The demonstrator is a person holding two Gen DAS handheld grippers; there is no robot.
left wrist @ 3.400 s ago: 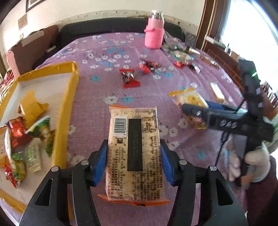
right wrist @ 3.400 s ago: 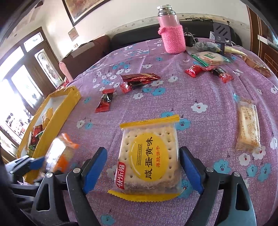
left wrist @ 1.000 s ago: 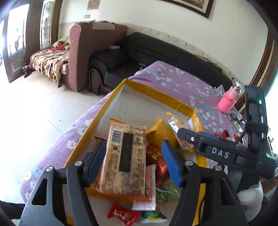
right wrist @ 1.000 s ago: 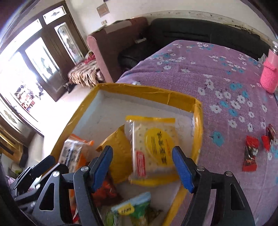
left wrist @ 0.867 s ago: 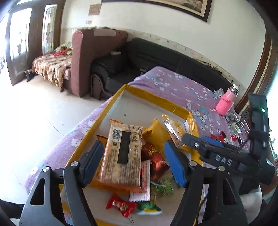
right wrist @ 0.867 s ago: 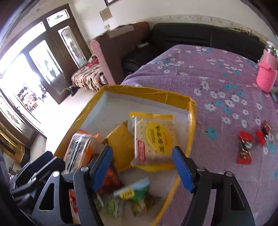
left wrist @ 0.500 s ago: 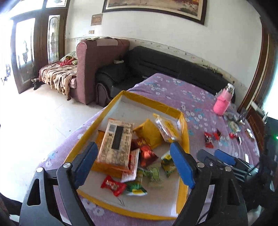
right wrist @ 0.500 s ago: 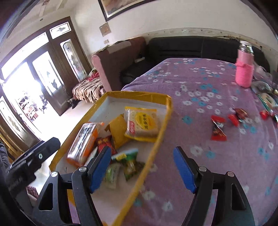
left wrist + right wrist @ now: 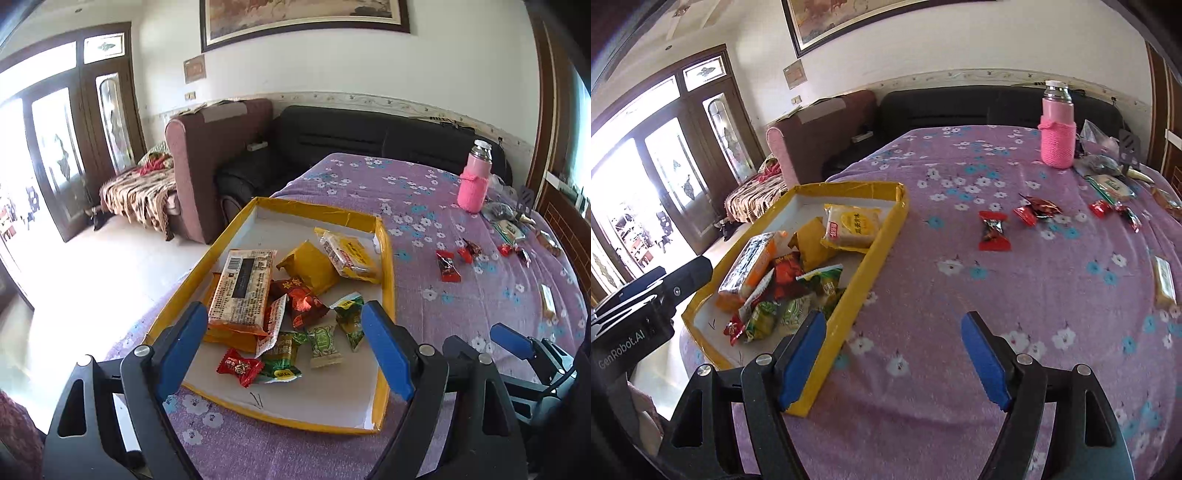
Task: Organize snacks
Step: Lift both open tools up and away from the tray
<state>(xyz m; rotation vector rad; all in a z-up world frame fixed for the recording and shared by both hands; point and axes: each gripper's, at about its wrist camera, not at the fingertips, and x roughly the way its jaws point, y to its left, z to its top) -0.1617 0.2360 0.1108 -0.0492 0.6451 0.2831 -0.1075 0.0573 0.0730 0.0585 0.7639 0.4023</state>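
**Both claws empty above the snack tray**

The left gripper (image 9: 284, 350) hangs with its blue-padded jaws spread wide and nothing between them; the jaws have just been opening. Straight ahead of it and below lies the shallow yellow-rimmed cardboard tray (image 9: 386, 258) on the purple flowered tablecloth (image 9: 424, 206). Just beyond its left pad rests the long orange-edged cracker pack with a barcode (image 9: 242, 286), lying on other wrappers. Ahead and slightly right sits the square yellow-labelled biscuit pack (image 9: 349, 254), leaning against a plain yellow pouch (image 9: 308, 267). Close in front of the jaws lie small green candies (image 9: 323, 341) and a red wrapped candy (image 9: 239, 367).

The right gripper (image 9: 894, 356) also stands open and holds nothing, its jaws having just widened. Its left pad hovers over the tray's near right rim (image 9: 849, 314), its right pad over bare cloth. The tray and its snacks lie ahead to its left. Far ahead and to the right, loose red candies (image 9: 993, 230) lie scattered on the cloth, a pale bar-shaped packet (image 9: 1164, 282) sits near the right edge, and a pink knit-sleeved bottle (image 9: 1057, 136) stands upright at the far side.
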